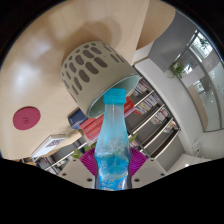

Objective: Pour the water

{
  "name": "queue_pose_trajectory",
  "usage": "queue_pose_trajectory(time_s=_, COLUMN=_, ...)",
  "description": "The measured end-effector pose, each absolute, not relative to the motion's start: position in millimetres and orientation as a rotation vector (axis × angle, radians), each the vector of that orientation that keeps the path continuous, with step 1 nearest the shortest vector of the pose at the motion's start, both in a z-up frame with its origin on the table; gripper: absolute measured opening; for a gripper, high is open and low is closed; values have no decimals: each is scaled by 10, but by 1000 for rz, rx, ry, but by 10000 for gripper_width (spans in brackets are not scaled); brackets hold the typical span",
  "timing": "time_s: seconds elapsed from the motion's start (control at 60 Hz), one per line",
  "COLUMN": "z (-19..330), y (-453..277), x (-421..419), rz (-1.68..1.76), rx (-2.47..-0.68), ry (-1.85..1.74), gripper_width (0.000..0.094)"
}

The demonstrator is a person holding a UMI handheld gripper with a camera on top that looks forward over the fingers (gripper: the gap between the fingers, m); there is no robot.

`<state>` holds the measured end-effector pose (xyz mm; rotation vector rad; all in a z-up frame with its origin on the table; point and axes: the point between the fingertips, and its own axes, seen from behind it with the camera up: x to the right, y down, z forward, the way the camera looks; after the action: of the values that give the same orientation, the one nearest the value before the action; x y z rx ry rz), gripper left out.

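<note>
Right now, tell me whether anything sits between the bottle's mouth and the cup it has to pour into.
Nothing visible does. The gripper is shut on the blue bottle, tilted forward, and its capped mouth reaches right to the rim of the perforated cup. The cap itself appears to be on.

Only one view here: the cam rode on the gripper [113, 160], looking forward along its fingers and tilted steeply. It sat really close to the bottle [114, 140], with a perforated cup [97, 68] just beyond.

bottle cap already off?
No: the blue cap sits on the water bottle held between the hand-held gripper fingers, beside the perforated cup.
</note>
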<state>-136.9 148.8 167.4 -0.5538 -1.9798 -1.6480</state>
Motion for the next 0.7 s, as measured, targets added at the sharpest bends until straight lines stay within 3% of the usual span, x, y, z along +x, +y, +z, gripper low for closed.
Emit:
queue_pose_trajectory(time_s=0.2, z=1888, y=1442, x=-1277, rz=-1474, rx=-839, ry=-1777, gripper_width=362)
queue_pose_trajectory(time_s=0.467, z=2654, y=1127, x=-1387, rz=-696, rx=-1449, ry=-1038, gripper_width=374)
queue_pose_trajectory(time_s=0.55, z=2863, y=1047, x=-1322, rz=-452, rx=-1547, ry=-812, gripper_width=398)
queue_pose_trajectory(time_s=0.7, z=2825, y=999, x=-1114, rz=-115, rx=-1642, ry=-428, gripper_width=398)
